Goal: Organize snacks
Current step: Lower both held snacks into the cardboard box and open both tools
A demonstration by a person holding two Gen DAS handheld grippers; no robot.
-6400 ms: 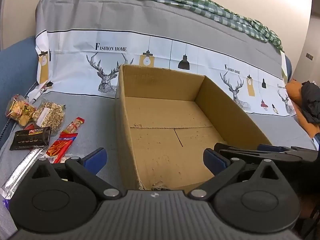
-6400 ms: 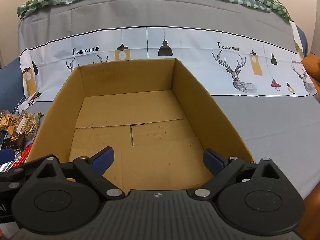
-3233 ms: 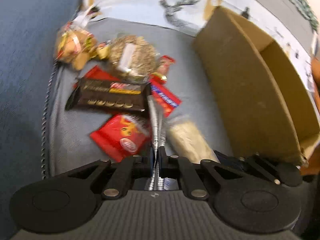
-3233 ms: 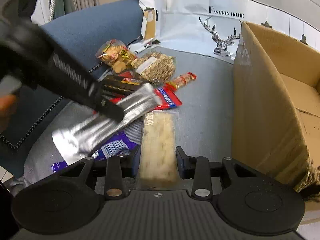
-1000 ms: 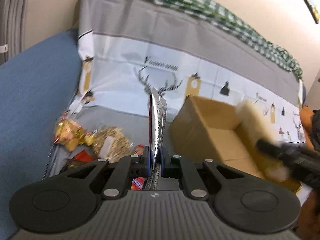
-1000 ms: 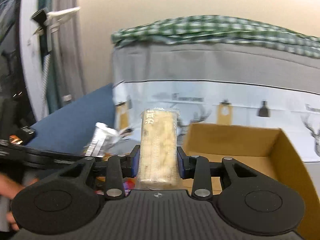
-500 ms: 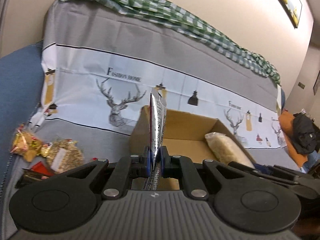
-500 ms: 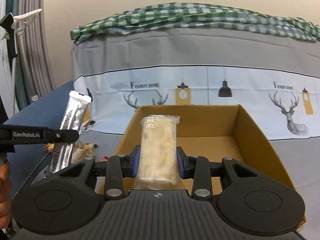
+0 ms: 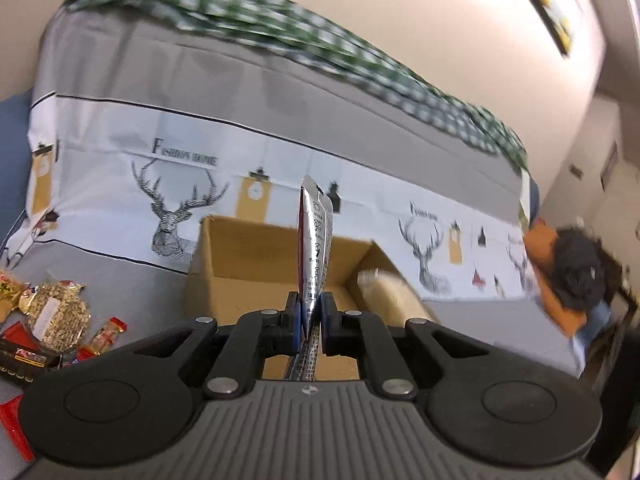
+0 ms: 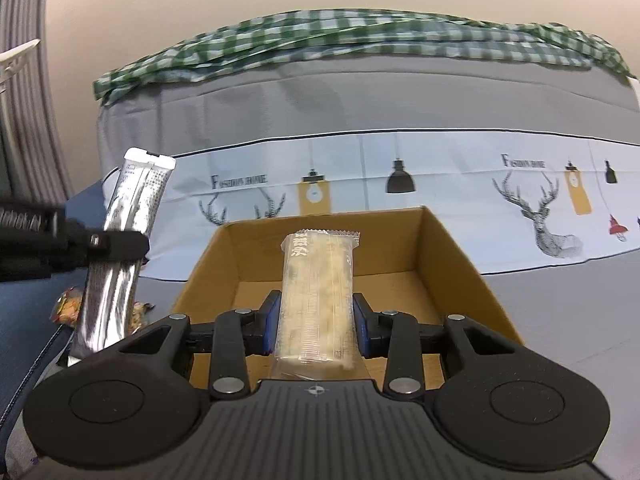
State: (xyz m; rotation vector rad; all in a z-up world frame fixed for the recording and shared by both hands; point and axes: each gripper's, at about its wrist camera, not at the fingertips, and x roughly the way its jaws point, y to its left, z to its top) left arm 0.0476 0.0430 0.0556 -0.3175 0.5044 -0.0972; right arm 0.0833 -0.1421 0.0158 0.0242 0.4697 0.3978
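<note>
Left gripper (image 9: 311, 322) pinching nearly shut on a thin silver snack stick (image 9: 315, 248), holding it upright and edge-on above the near wall of the cardboard box (image 9: 256, 252). Right gripper (image 10: 316, 322) clamping, jaws partly apart, on a clear-wrapped pale rice-crisp bar (image 10: 318, 296), pointing it forward over the open box (image 10: 448, 248). Showing only from the left wrist: loose snacks (image 9: 60, 312) lying low to the left, beside the box. Showing only from the right wrist: the silver stick (image 10: 120, 256) broadside, left of the box, and the box's 4 walls.
</note>
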